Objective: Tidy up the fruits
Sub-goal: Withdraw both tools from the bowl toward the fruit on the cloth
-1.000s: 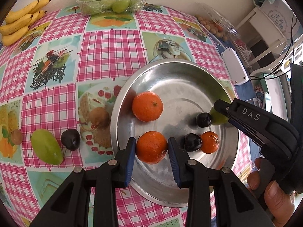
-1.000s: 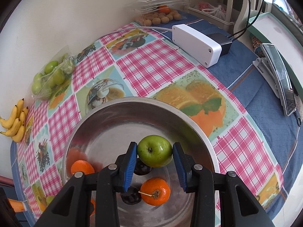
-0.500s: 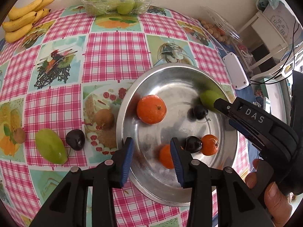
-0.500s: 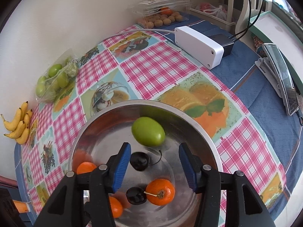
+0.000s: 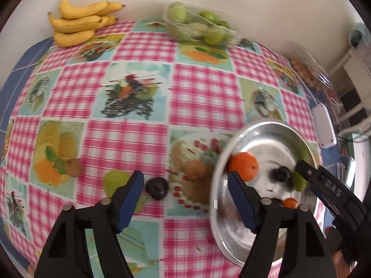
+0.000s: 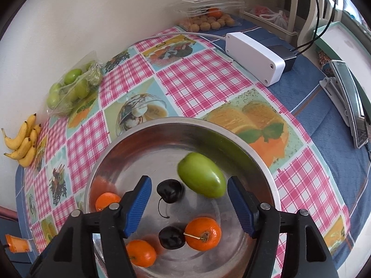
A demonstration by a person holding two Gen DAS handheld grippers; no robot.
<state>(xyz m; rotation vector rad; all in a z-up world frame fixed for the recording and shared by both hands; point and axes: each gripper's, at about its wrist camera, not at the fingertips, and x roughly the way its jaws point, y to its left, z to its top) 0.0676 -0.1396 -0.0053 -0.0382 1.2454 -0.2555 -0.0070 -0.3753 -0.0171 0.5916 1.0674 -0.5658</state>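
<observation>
A steel bowl [image 6: 259, 162] holds a green fruit [image 6: 201, 178], two dark cherries [image 6: 170, 191], and three oranges [image 6: 203, 230]. My right gripper [image 6: 189, 202] is open and empty above the bowl, its jaws wide around the cherry and green fruit. My left gripper [image 5: 185, 199] is open and empty over the cloth left of the bowl [image 5: 216, 190]. A dark cherry [image 5: 157, 188] and a green fruit [image 5: 113, 180] lie on the cloth by its left finger. In the left wrist view the bowl shows an orange [image 5: 243, 165] and the right gripper's finger [image 5: 324, 185].
Bananas [image 5: 78, 23] and a clear tray of green fruits [image 5: 199, 25] lie at the table's far edge by the wall. A white box [image 6: 255, 48] with cables, a tray of small brown fruits [image 6: 208, 22] and a tablet [image 6: 350, 99] lie to the right.
Both grippers let go of their fruit: the orange and the green fruit now lie in the bowl. My left gripper opened wide and swung left toward the loose cherry. My right gripper opened and drew back.
</observation>
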